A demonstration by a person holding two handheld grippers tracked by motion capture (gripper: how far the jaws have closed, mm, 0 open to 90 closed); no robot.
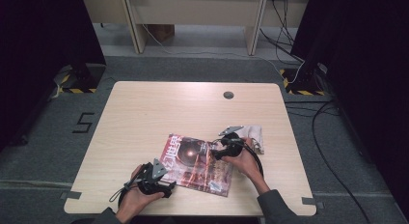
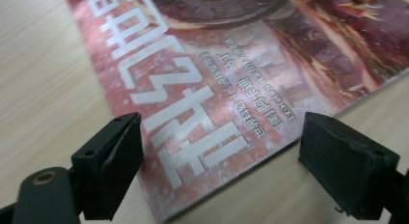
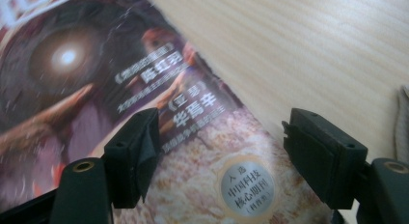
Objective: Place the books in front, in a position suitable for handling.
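Magazine point(image 1: 198, 164): lying flat and closed on the worktop point(image 1: 144, 113), cover up, in the near middle part, turned at a slant to the worktop's edges; red-brown cover art with large pale characters along one side
Left tongs point(image 1: 166, 184): resting at the magazine's near left corner, held in the person's left hand point(image 1: 137, 197); in the left gripper view the left tongs point(image 2: 219, 151) are standing spread, one jaw over the cover's edge, the other over bare wood past the corner; nothing is being pinched
Right tongs point(image 1: 214, 150): hovering over the magazine's far right part, held in the right hand point(image 1: 246, 162); in the right gripper view the right tongs point(image 3: 219, 151) are standing wide apart, one jaw above the cover, the other near its edge by the bare wood; the pads are pressing on nothing
Cover detail: round silver seal point(image 3: 247, 187) showing between the right jaws
Cloth point(image 1: 254, 136): pale folded piece lying on the worktop just beyond the right hand, beside the magazine's right side
Worktop: light wood, with a small dark round port point(image 1: 228, 94) near its far edge
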